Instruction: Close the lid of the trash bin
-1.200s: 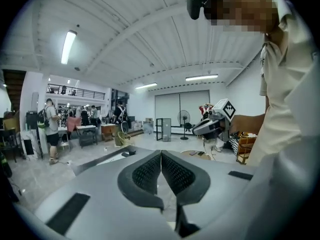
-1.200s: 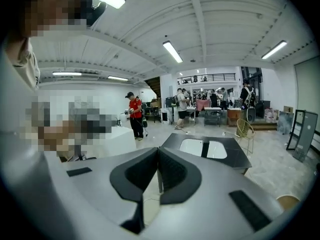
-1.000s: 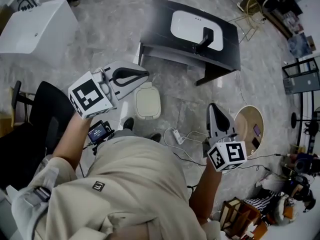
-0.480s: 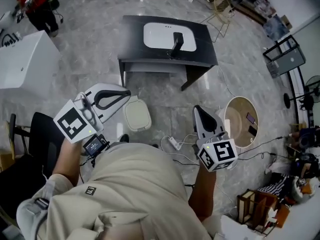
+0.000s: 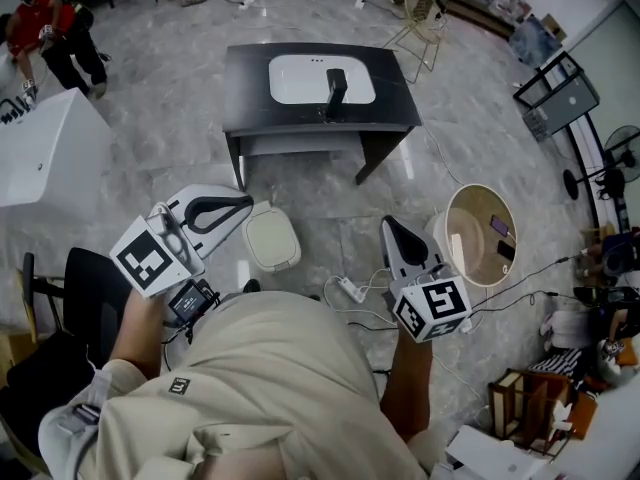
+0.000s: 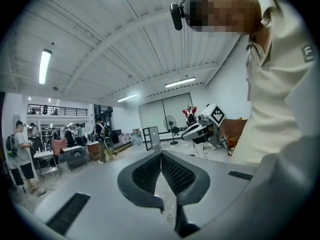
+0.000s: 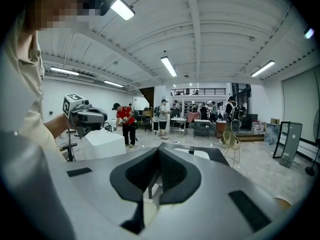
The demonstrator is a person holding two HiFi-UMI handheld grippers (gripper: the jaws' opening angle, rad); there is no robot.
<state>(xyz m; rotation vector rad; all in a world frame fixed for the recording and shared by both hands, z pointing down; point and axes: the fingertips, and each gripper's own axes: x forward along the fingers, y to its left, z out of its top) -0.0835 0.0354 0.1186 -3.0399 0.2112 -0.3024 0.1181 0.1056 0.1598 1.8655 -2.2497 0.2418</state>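
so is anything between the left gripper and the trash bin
Nothing visible does. In the head view the shut left gripper hangs close beside the trash bin, with no object between them.

I hold two grippers — left gripper (image 5: 248, 204), right gripper (image 5: 386, 225). One trash bin (image 5: 272, 243), one black vanity (image 5: 250, 88), one white basin (image 5: 300, 78), one faucet (image 5: 335, 86).

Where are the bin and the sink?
Bin (image 5: 272, 243): head view, middle of its cream top.
Sink (image 5: 303, 76): head view, on the white basin.
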